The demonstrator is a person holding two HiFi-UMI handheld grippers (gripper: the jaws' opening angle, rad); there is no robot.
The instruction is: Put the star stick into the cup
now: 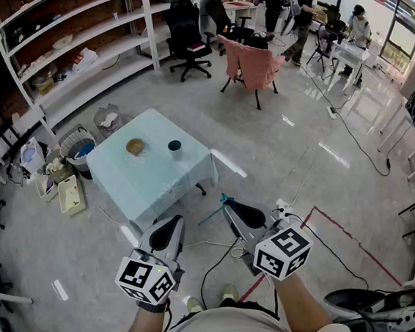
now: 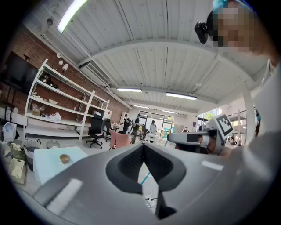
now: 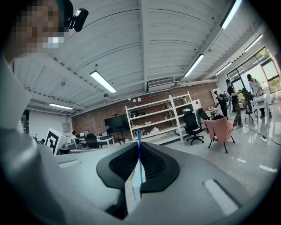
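Observation:
In the head view a thin teal star stick (image 1: 214, 213) pokes out to the left of my right gripper (image 1: 230, 205), which is shut on it. The right gripper view shows that stick (image 3: 139, 163) clamped upright between the closed jaws of the gripper (image 3: 138, 147). My left gripper (image 1: 173, 220) is shut and holds nothing, as its own view shows (image 2: 143, 147). A dark cup (image 1: 175, 149) stands on the small table with a pale teal cloth (image 1: 132, 188), well ahead of both grippers. Beside it sits a wooden bowl (image 1: 135, 145).
Baskets and bins (image 1: 80, 147) crowd the table's left side. White shelving (image 1: 86, 60) lines the back wall. A black office chair (image 1: 186, 35) and a pink-draped chair (image 1: 252, 61) stand beyond. Cables (image 1: 217, 253) and red floor tape (image 1: 347, 235) lie near my feet. People work at far right.

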